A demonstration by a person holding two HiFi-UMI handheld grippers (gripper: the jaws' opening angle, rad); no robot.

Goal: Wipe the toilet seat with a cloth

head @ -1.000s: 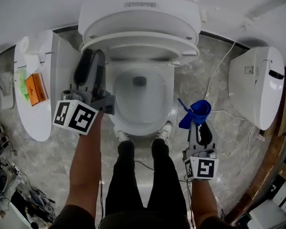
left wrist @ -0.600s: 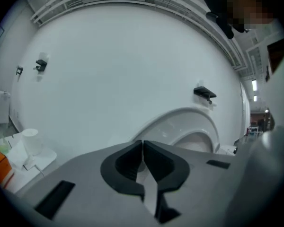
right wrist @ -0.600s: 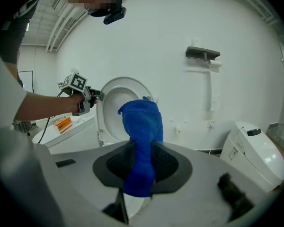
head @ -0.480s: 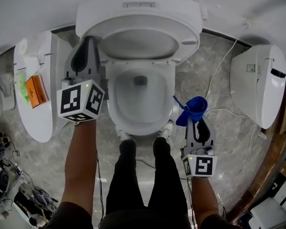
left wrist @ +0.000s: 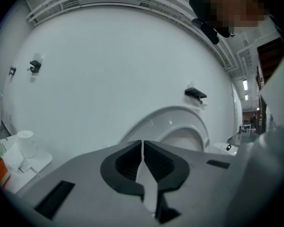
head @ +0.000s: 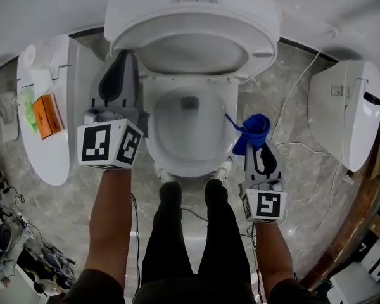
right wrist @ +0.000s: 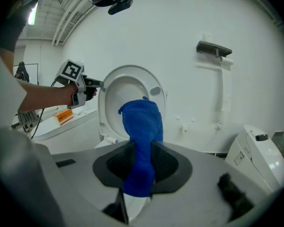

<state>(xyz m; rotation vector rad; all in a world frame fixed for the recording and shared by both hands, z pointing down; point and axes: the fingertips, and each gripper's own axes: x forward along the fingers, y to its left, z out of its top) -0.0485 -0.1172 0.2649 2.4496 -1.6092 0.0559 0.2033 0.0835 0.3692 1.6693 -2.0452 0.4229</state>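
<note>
The white toilet's seat and lid (head: 195,43) stand raised against the tank, leaving the bowl rim (head: 153,145) bare. My left gripper (head: 120,67) sits beside the bowl's left edge, below the raised seat, with its jaws shut and nothing between them (left wrist: 142,148). The raised seat (left wrist: 180,132) shows just beyond them. My right gripper (head: 256,147) hovers off the bowl's right side, shut on a blue cloth (head: 252,130). In the right gripper view the cloth (right wrist: 142,126) sticks up between the pads, in front of the seat (right wrist: 128,96).
A second toilet (head: 47,106) with an orange box (head: 45,116) on it stands to the left, and another toilet (head: 345,113) to the right. A white cable (head: 296,84) runs over the marble floor. The person's legs (head: 190,233) stand at the bowl's front.
The seat and lid swung from half-raised to fully upright. My left gripper came off it, drew back a little and closed. The right gripper with the cloth drifted slightly toward the bowl.
</note>
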